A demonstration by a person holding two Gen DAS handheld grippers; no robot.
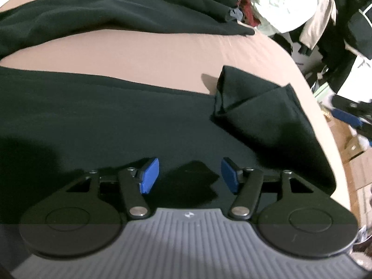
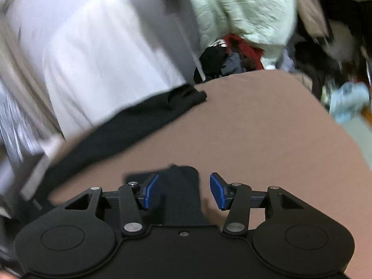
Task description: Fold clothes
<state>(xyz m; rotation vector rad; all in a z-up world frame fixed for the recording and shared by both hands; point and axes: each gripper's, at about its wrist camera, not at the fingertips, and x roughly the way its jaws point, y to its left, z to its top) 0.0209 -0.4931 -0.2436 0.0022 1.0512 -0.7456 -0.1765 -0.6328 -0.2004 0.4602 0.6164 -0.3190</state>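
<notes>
A black garment [image 1: 116, 121] lies spread flat on the brown bedsheet [image 1: 151, 53]. Its right end is folded back over itself into a triangular flap [image 1: 253, 107]. My left gripper [image 1: 190, 167] hovers over the near part of this garment, open, with nothing between its blue pads [image 1: 150, 174]. A second black garment [image 1: 104, 11] lies bunched along the far side of the bed. In the right wrist view my right gripper [image 2: 184, 181] is open. A strip of black cloth [image 2: 181, 200] lies between its fingers, close to the left pad [image 2: 151, 193] and apart from the right one.
A heap of clothes stands past the bed's far right corner, with a pale green fluffy piece [image 2: 244, 11] and something red [image 2: 244, 46]. White fabric [image 2: 104, 58] hangs at the left. Cardboard boxes [image 1: 358, 155] sit on the floor beyond the bed's right edge.
</notes>
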